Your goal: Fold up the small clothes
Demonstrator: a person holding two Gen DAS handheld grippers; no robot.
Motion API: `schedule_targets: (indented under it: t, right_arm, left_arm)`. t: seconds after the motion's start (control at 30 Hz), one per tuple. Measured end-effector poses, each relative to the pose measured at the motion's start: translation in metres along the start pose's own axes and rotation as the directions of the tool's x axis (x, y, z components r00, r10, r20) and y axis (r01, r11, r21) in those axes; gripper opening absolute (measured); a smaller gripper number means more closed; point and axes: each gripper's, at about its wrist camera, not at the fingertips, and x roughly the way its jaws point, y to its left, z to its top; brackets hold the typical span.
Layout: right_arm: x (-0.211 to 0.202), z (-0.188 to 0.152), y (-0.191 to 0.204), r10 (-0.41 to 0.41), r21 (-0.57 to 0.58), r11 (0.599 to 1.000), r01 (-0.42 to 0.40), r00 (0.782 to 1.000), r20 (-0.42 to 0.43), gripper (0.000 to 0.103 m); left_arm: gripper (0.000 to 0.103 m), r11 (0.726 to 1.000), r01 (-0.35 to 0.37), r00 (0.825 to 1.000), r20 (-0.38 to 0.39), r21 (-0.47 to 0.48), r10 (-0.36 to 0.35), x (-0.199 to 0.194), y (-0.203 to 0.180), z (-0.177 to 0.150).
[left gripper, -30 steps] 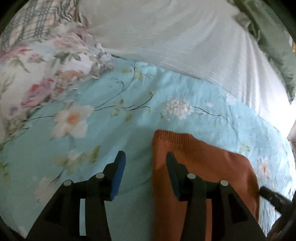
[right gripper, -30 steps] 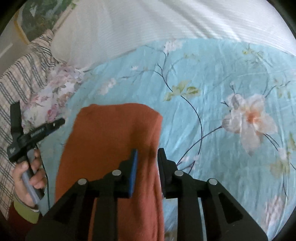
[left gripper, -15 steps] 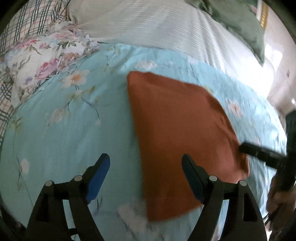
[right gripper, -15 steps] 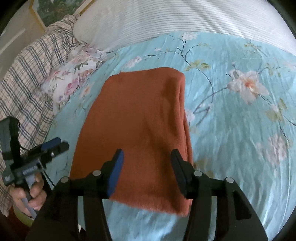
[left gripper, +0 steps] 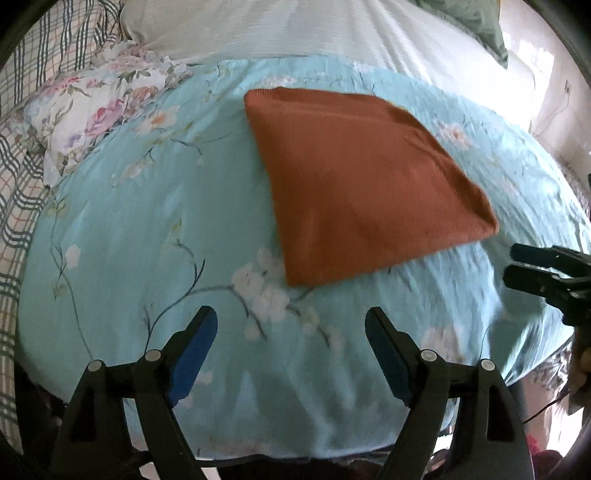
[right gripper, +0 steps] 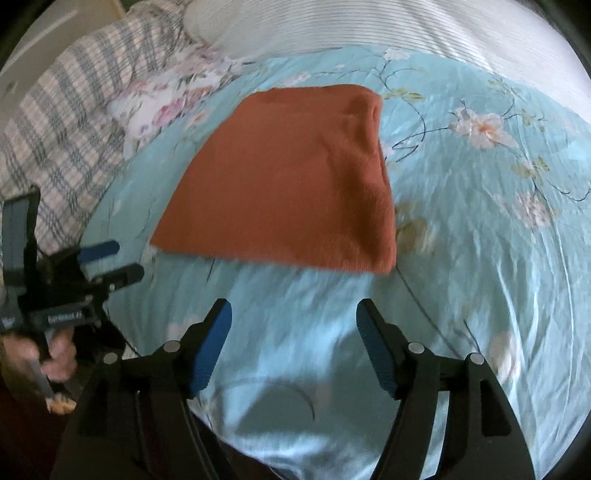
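Left gripper [left gripper: 291, 332]: seen nearest in the left wrist view, jaws spread wide with nothing between the blue pads; only the bedspread lies under them. The jaws have just been opening.
Right gripper [right gripper: 293, 326]: jaws likewise parted and empty, held over bare bedspread short of the garment's near edge; these have just been opening further.
Hand [right gripper: 55, 354]: seen at the left edge of the right wrist view, wrapped round the left gripper's handle (blurred, so the fingers cannot be counted).
Garment [left gripper: 358, 184]: a rust-orange knitted piece, folded flat into a rough four-sided shape, lying on the bedspread beyond both grippers and touched by neither. A thicker folded edge is seen along its right side in the right wrist view.
Bedspread [left gripper: 147, 229]: pale blue with white blossoms and thin dark stems, creased, covering the near part of the bed.
Floral cloth [left gripper: 92, 114]: pink-flowered, bunched at the far left, apart from the garment.
Checked cloth [right gripper: 66, 122]: lying left of the floral cloth.
Striped sheet [left gripper: 277, 29]: white, farthest back, possibly a pillow.
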Motion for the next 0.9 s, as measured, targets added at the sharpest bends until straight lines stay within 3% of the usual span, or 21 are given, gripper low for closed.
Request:
schedule_targets:
  t: [0.2,0.33,0.4,0.9]
  right_arm:
    - [-0.032,0.002,0.008,0.006,-0.032,0.999,-0.005,0.999,0.034,0.074]
    - [-0.057,0.013,0.016,0.025,-0.065,0.998,-0.019,0.995,0.093,0.088]
    - [-0.060,0.015,0.019,0.032,-0.077,0.997,-0.024,0.994,0.101,0.089]
    - [-0.008,0.008,0.014,0.032,-0.030,0.999,-0.032,0.999,-0.002,0.090]
  left_arm:
    - [0.083,0.999,-0.035,0.999,0.018,0.031,0.034,-0.026,-0.001,-0.004]
    - [0.085,0.998,-0.048,0.998,0.050,0.035,0.046,-0.050,0.000,0.004]
    - [0.086,0.998,-0.052,0.997,0.058,0.039,0.050,-0.057,-0.001,0.007]
    - [0.087,0.996,-0.071,0.997,0.017,0.053,0.070,-0.032,-0.017,0.013]
